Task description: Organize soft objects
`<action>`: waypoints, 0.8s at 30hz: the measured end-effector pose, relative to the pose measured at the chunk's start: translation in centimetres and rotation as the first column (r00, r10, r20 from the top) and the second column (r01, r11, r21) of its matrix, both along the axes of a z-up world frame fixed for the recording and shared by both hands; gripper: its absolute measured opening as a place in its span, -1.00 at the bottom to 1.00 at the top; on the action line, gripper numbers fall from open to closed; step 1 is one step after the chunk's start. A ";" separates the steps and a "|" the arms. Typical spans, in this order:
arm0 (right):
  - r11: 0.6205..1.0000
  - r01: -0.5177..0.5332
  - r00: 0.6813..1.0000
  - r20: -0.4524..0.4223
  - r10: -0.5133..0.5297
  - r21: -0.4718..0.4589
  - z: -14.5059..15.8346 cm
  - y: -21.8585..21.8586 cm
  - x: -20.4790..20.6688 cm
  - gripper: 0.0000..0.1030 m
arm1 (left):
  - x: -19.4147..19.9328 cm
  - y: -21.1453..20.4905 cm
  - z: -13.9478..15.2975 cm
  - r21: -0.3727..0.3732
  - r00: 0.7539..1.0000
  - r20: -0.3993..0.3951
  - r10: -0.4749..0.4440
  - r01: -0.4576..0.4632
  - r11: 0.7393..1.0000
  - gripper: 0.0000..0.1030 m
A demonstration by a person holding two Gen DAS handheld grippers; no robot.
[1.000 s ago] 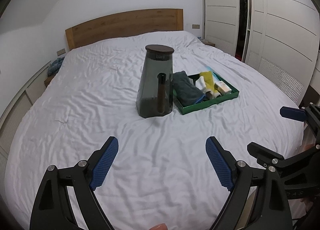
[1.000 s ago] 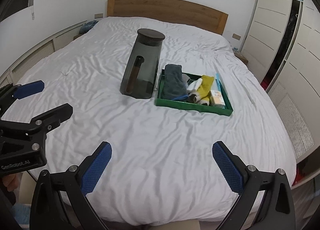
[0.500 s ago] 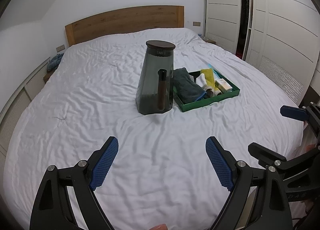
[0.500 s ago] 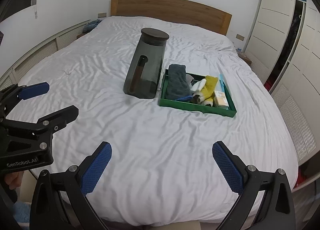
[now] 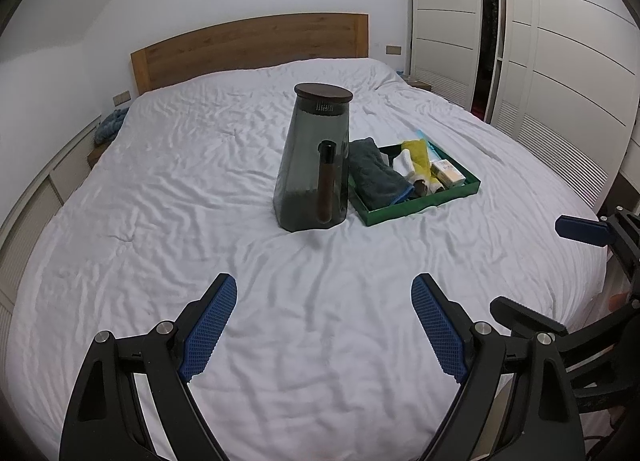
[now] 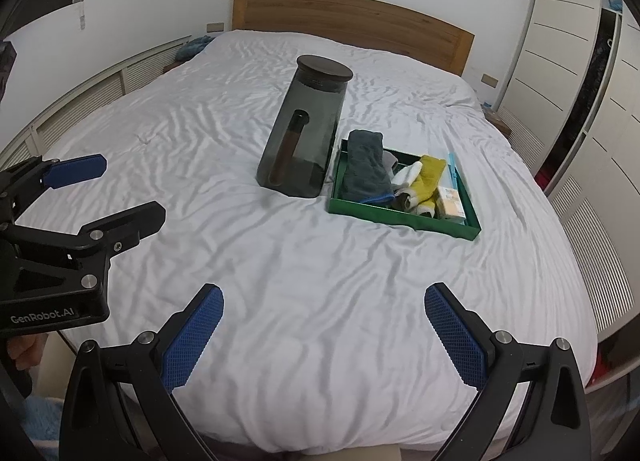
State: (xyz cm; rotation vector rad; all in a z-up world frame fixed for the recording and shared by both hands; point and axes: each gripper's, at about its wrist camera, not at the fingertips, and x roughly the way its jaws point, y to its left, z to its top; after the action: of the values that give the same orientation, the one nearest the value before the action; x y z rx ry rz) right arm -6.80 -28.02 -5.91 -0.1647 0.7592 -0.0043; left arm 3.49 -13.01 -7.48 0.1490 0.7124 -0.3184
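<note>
At centre frame of the left wrist view, on the white bed point(image 5: 224, 197): a green tray point(image 5: 456, 191) of soft things, touching or just beside a tall dark jug point(image 5: 314, 165) on its left. Inside the tray, from left to right: a folded grey towel point(image 5: 372, 173), white socks point(image 5: 404, 163), a yellow cloth point(image 5: 418, 151), then a small box point(image 5: 448, 175) against the right wall. At lower centre, left hand-held gripper point(image 5: 324, 325) spread wide, empty, well short of the tray. In the right wrist view, same story: right hand-held gripper point(image 6: 324, 337) spread wide at lower centre, nothing between the blue pads point(image 6: 192, 337), tray at centre right of the frame.

Likely step: the reach toward the tray, nothing picked yet. To do it well:

- Come in from the near wall of the tray with the right gripper, closer to that side by the look of it; keep clear of the jug, tall on a soft mattress and probably easy to tip.
- Start with the towel or the yellow cloth, lying uppermost; pinch a full fold, not a single edge, since cloth slips and drags neighbours along.
- Lift straight up before moving sideways, so the socks stay put.
- Hold the left gripper ready to steady the tray rim; light tray, soft bedding, likely to slide.
</note>
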 end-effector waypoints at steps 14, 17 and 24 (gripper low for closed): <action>1.000 -0.015 1.000 -0.002 0.015 -0.006 0.0 0.6 0.0 0.99 | -0.3 0.1 0.5 -0.010 1.000 0.004 -0.010 0.010 1.000 0.66; 1.000 -0.013 1.000 -0.002 0.013 -0.004 0.0 0.6 0.0 0.99 | -0.3 0.2 0.5 -0.013 1.000 -0.002 -0.013 0.013 1.000 0.66; 1.000 -0.014 1.000 0.000 0.014 -0.016 0.0 0.7 -0.1 0.99 | -0.4 0.1 0.6 -0.011 1.000 -0.003 -0.012 0.011 1.000 0.66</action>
State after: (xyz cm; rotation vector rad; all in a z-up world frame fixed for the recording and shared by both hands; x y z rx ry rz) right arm -6.94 -27.34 -5.88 -0.1850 0.7577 0.0033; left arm 3.13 -12.96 -6.88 0.1419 0.7130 -0.3336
